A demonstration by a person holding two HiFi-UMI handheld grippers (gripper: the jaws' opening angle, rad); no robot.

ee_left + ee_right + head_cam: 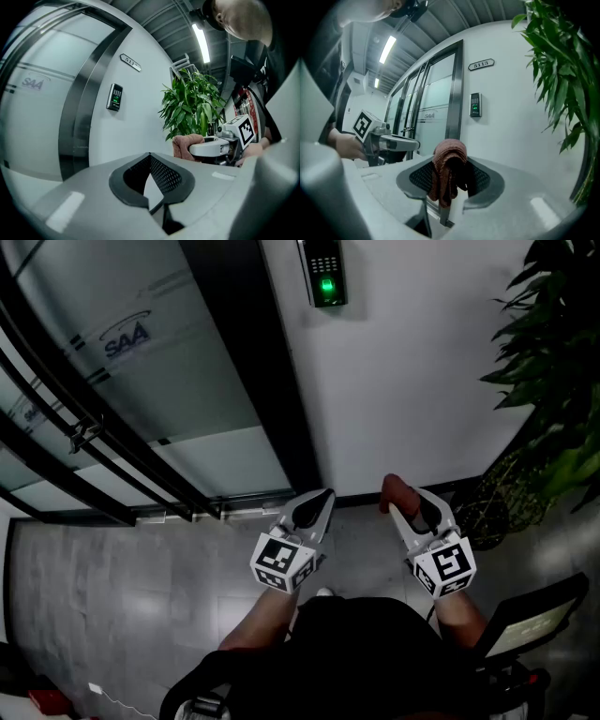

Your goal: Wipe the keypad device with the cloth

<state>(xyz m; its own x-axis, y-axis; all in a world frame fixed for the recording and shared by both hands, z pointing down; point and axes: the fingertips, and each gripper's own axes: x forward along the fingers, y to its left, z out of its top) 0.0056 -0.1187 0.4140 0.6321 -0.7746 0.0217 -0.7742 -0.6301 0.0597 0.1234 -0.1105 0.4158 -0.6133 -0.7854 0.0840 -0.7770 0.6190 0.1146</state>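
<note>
A person is standing in front of a white wall point(422, 381) beside a glass door point(141, 381), looking steeply down at a two-jaw claw in each hand. The wiping is not appearing to have begun: the only step that is looking done is the pickup of the cloth. The right gripper point(405, 498) is pinching a folded reddish-brown cloth point(449, 168) between its jaws, with the fabric bunching over the tips and hanging down in front of the pads. The left gripper point(317, 504) is riding just beside it with its jaws drawn together on nothing. The keypad device point(325, 273) is sitting on the wall with a green light glowing (next to the dark door frame), above and ahead of both claws and well apart from the cloth, with nothing touching it. What is remaining, by this reading, is lifting the cloth up to the device and rubbing it across the face. A leafy plant point(553, 381) is standing to the right
</note>
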